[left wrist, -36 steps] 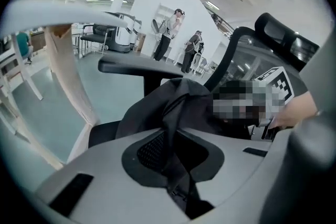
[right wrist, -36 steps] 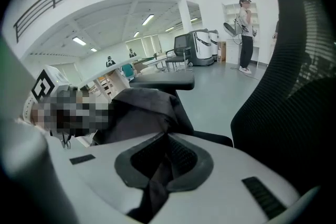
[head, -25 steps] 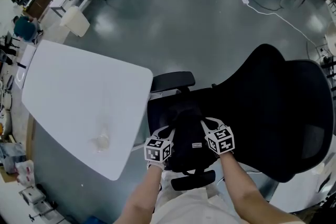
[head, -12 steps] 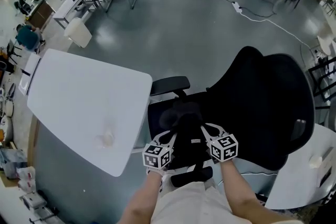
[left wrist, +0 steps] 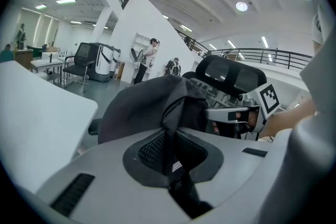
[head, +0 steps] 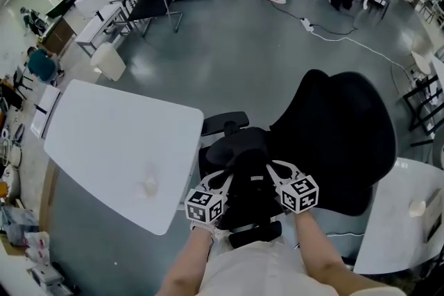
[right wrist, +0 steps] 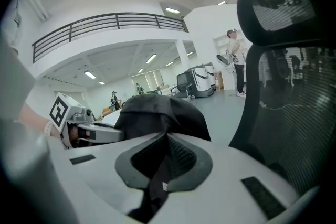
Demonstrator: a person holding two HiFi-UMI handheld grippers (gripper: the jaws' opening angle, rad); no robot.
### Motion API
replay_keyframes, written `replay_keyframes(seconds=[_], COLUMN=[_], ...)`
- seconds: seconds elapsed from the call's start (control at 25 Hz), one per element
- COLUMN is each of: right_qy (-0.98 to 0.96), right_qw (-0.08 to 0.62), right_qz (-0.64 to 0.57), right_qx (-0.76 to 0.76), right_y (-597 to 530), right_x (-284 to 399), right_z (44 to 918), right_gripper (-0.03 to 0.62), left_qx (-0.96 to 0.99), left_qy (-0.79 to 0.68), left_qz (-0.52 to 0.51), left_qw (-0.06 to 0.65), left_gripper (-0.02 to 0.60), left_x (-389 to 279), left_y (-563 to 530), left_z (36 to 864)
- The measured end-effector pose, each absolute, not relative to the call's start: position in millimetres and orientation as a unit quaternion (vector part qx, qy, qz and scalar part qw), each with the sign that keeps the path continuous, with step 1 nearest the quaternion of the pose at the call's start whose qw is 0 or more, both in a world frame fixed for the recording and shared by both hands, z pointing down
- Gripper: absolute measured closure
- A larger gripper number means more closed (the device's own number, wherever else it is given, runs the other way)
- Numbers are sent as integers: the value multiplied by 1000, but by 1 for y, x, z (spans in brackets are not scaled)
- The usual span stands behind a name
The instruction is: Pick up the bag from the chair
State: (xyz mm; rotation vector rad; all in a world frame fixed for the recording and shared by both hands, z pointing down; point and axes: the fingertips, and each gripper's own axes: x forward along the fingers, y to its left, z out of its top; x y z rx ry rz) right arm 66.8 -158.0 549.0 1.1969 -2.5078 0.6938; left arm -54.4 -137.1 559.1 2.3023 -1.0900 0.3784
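The left gripper and right gripper are seen clamped shut on folds of the black bag, one at each side. The bag is held just over the chair seat, beside a white table.

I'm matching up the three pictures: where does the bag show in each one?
Head view: bag at low centre, on the seat.
Left gripper view: bag at the centre, a dark mound.
Right gripper view: bag just left of centre.
Shared landmark: the black chair stands to the right of the bag in all three views.
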Motion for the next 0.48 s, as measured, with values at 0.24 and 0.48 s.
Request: replay_keyframes(seconds=[0.24,0.48], right_qy=[-886,-896], right_qw=[93,62], right_qz=[203,161], right_qx=[405,410], right_y=[-151,-145], right_x=[64,68], right_z=[484,431], right_gripper=[571,571], left_qx=[872,885], left_qy=[-411,-407], left_qz=[110,94], left_qw=[242,205], left_gripper=[536,537], left_x=[-56,-55], left_y=[-141,-134], left_z=[493,443])
